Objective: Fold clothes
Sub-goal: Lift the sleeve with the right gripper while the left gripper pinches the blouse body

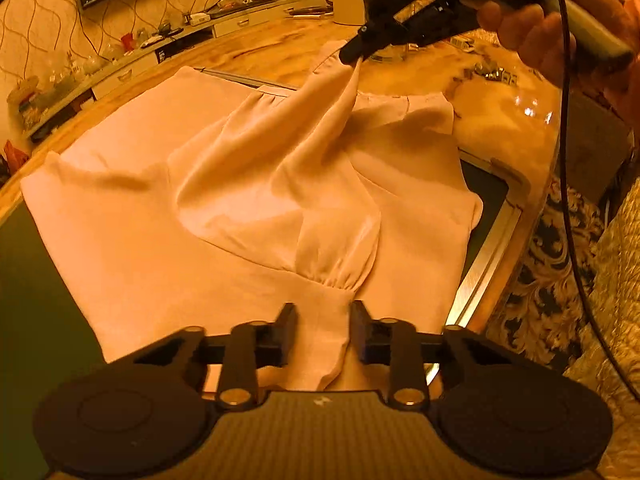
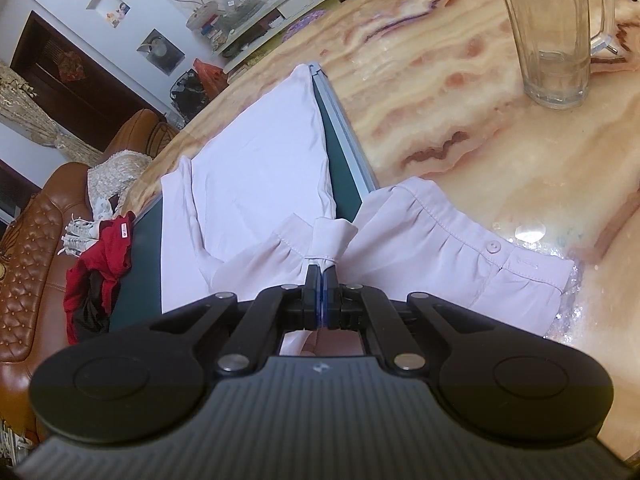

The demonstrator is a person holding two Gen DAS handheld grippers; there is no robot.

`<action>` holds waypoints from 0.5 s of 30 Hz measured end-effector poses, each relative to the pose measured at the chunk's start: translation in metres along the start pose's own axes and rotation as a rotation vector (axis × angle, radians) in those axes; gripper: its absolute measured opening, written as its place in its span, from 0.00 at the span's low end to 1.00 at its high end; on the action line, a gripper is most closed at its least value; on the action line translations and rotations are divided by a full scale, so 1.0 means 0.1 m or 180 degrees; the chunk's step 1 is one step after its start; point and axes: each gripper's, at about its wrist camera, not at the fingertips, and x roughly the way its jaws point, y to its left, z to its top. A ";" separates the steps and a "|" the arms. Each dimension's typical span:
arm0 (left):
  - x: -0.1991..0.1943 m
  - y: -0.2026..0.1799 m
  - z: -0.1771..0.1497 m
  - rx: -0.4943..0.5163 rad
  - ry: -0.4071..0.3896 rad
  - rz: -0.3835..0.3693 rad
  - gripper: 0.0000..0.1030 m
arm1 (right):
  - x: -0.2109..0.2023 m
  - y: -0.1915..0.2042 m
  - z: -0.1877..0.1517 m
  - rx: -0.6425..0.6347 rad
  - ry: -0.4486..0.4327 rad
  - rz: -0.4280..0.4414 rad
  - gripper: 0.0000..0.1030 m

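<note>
Nearest the left wrist camera, the left gripper (image 1: 323, 322) hangs with its jaws apart over the near hem of the pale blouse (image 1: 248, 184), a fold of cloth between the fingers but not pinched. That blouse lies spread on a dark green mat (image 2: 340, 160) on the marbled table (image 2: 460, 128), its far edge reaching past the mat's metal rim onto the stone. At that far edge the right gripper (image 2: 322, 276), held in a hand (image 1: 560, 28), is clamped tight on a cuff and lifts it into a ridge, with a glass mug (image 2: 556, 36) well apart toward the table's far side.
</note>
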 end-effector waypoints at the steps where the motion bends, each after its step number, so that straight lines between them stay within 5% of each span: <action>1: 0.00 0.01 -0.01 -0.0008 -0.0011 -0.0021 0.24 | 0.01 -0.01 0.00 0.0009 0.0003 0.0002 0.03; 4: -0.02 0.05 -0.03 -0.0047 -0.0050 -0.0054 0.10 | 0.02 -0.02 0.03 0.0032 0.0005 0.0000 0.03; 7: -0.08 0.07 0.01 -0.0088 -0.0136 -0.0060 0.05 | 0.03 -0.02 0.08 0.0052 -0.0002 0.0003 0.03; 15: -0.42 -0.06 0.26 0.0069 -0.0443 -0.0259 0.04 | -0.34 0.11 0.34 0.0038 -0.0371 0.0125 0.03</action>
